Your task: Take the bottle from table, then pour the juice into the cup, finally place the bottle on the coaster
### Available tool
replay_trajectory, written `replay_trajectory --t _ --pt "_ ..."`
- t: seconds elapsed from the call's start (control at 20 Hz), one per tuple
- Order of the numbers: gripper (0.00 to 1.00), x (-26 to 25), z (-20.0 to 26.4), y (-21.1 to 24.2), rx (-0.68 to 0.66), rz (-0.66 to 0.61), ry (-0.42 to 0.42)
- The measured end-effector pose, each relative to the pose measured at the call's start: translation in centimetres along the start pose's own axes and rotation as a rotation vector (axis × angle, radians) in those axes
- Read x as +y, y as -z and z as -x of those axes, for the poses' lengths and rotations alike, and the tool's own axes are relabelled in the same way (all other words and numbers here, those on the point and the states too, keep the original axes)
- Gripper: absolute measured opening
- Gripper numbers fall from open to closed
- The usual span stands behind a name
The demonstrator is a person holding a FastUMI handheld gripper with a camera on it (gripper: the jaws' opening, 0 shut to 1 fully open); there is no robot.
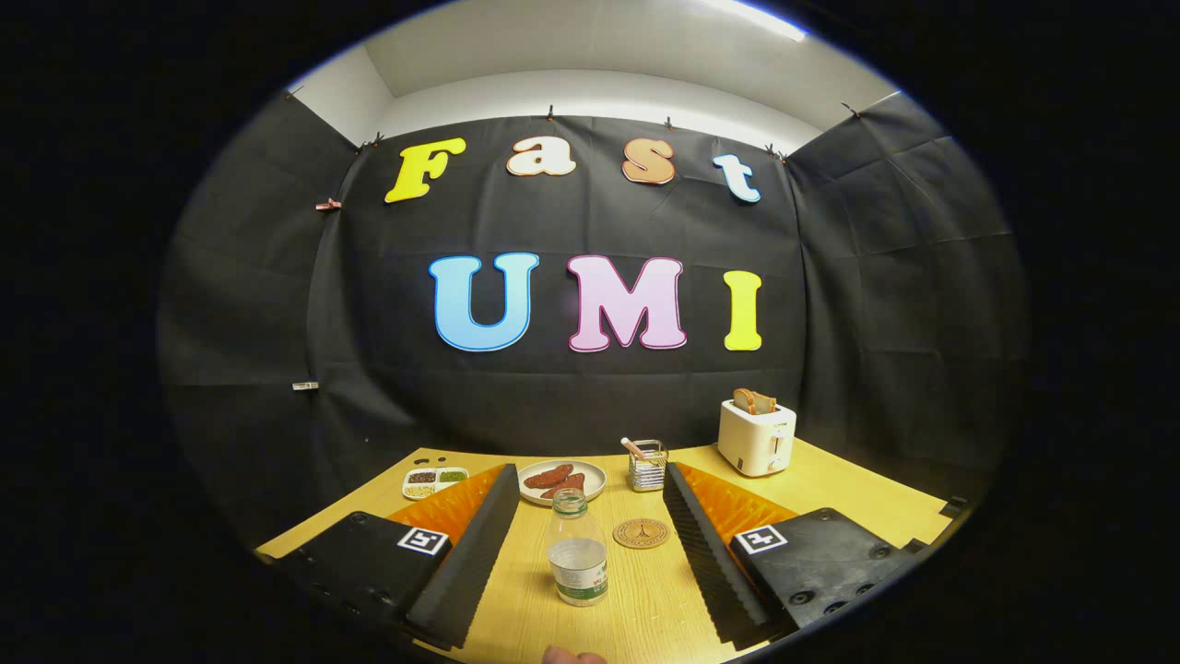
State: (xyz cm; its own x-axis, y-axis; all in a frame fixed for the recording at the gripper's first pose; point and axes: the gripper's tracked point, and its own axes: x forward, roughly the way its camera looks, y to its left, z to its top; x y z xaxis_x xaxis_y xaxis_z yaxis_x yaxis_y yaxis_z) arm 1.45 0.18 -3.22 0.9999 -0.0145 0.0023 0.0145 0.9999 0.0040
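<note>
We see a clear plastic bottle (577,548), capless and labelled, upright on the smooth wooden table (830,489) between our gripper's (590,516) spread ridged fingers; a round coaster (641,533) lies just right.

Gripper (590,544) fingers spread wide, low centre of frame, touching nothing. Bottle (576,549) upright on wooden table (830,489) between fingers, cap off, apart from both. Round coaster (641,533) just right of bottle, bare, near right finger. Plate (562,480) with reddish food beyond bottle. Wire holder (648,464) right of plate. White toaster (757,435) with bread, right of centre. Small divided dish (434,480) left of plate. Fingertip of person (572,656) at bottom centre edge.
</note>
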Motion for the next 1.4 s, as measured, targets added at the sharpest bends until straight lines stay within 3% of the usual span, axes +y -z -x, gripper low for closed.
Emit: replay_trajectory --t 0.7,1.4 --pt "0.98 0.8 -4.6 13.1 0.069 -0.018 0.026" --pt "0.98 1.7 -8.8 19.4 0.121 0.002 0.027"
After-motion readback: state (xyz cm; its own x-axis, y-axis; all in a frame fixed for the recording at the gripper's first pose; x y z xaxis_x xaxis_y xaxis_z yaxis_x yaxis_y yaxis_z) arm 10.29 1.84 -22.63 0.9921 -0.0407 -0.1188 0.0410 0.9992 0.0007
